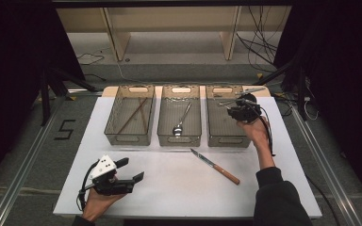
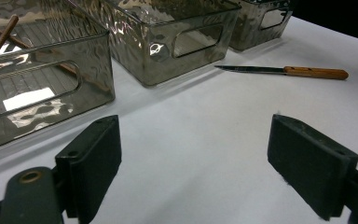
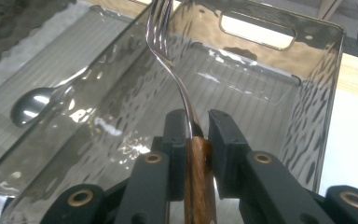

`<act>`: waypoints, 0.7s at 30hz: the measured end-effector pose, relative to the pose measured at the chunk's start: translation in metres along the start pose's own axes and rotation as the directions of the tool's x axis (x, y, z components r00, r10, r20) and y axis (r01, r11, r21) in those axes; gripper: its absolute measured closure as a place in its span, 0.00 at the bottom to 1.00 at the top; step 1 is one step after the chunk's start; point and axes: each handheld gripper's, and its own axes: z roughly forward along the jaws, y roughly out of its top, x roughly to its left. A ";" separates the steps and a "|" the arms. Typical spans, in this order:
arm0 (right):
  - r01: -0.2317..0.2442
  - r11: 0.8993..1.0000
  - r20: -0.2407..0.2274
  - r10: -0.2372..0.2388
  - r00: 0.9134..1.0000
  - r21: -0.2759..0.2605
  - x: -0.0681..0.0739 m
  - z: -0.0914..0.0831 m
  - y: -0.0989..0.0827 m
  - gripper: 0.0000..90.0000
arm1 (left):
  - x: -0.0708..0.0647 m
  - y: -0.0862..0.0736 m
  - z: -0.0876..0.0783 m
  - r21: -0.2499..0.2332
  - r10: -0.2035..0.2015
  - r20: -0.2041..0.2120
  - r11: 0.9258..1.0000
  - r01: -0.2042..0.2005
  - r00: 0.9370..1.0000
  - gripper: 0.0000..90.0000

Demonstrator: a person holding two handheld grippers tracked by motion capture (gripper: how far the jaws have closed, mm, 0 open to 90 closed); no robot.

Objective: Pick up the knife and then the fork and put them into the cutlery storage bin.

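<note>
While the left claw (image 1: 131,170) rests idle near the front left corner of the white surface (image 1: 169,183), jaws spread wide with nothing between them, the sorting work proceeds at the far right. Left hand (image 1: 99,200): palm under the claw body, jaws pointing level toward the right across the surface.

Left bin (image 1: 129,115): holds wooden chopsticks (image 1: 134,115), lying crossed on the floor of the bin. Middle bin (image 1: 179,115): holds a metal spoon (image 1: 181,120). A wood-handled knife (image 1: 215,166) lies on the surface just in front of the bins, between the middle and right ones, blade toward the left.

Right bin (image 1: 226,123): no item can be seen lying in it. The right claw (image 1: 232,104) is clamped on a fork (image 3: 170,65) at the top of its wooden handle, with the metal neck and tines projecting forward over this bin's interior. Right hand (image 1: 254,129): reached forward over the near right corner of the bin, forearm extended, claw pointing away from the person and slightly left.

Step in hand, as judged: depositing the fork in the right bin. The next move calls for lowering the tines inside the walls, then parting the jaws so the fork drops flat. The knife appears to remain unsorted.
</note>
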 end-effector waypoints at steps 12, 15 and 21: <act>-0.008 1.000 0.009 0.008 1.000 0.022 -0.001 0.010 0.000 0.86 | 0.001 0.000 -0.001 -0.015 -0.007 -0.001 1.000 0.007 1.000 0.19; -0.004 1.000 0.011 0.004 1.000 0.031 -0.001 0.013 0.000 0.86 | 0.001 0.000 -0.002 -0.018 -0.006 -0.004 1.000 0.006 1.000 0.19; -0.019 0.999 0.015 0.018 1.000 0.049 0.000 0.019 0.000 0.83 | 0.001 0.000 -0.002 -0.019 -0.005 -0.004 1.000 0.004 1.000 0.19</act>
